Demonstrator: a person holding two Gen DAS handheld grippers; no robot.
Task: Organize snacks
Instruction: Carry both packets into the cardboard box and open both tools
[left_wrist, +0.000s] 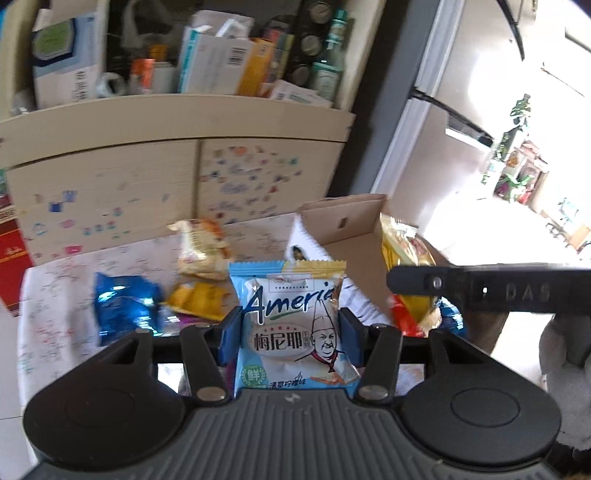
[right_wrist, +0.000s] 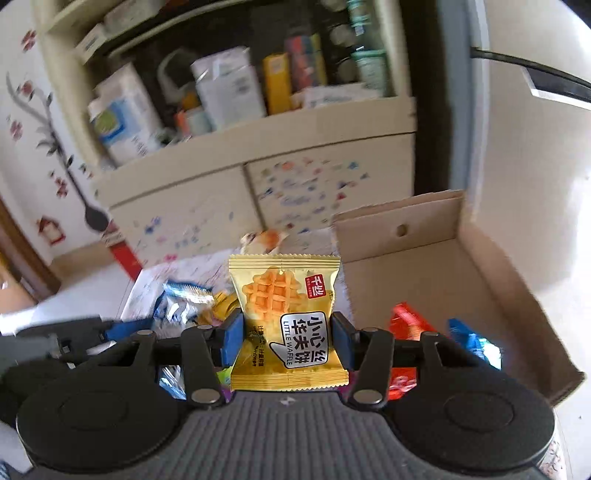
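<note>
In the left wrist view, the left gripper (left_wrist: 290, 332) is clamping a pale blue snack packet (left_wrist: 291, 325) with a chef drawing on it, its blue fingers (left_wrist: 232, 334) pressing on both side edges so the packet is standing upright above the desk (left_wrist: 66, 288). Beyond it, a crumpled blue wrapper (left_wrist: 123, 304), a yellow wrapper (left_wrist: 199, 299) and a cream packet (left_wrist: 203, 247) are lying on the desk's patterned cover. The cardboard box (left_wrist: 347, 225) is sitting to the right, and the right gripper's black arm (left_wrist: 491, 290) is crossing in front of it.

In the right wrist view, the right gripper (right_wrist: 286, 338) is gripping a yellow waffle packet (right_wrist: 286, 321) upright between its fingers (right_wrist: 341, 341). The open cardboard box (right_wrist: 424, 273) is lying just to the right, with a red packet (right_wrist: 408, 325) and a blue packet (right_wrist: 472, 341) resting inside it. A cabinet (right_wrist: 229, 184) with cluttered shelves is standing behind.
</note>
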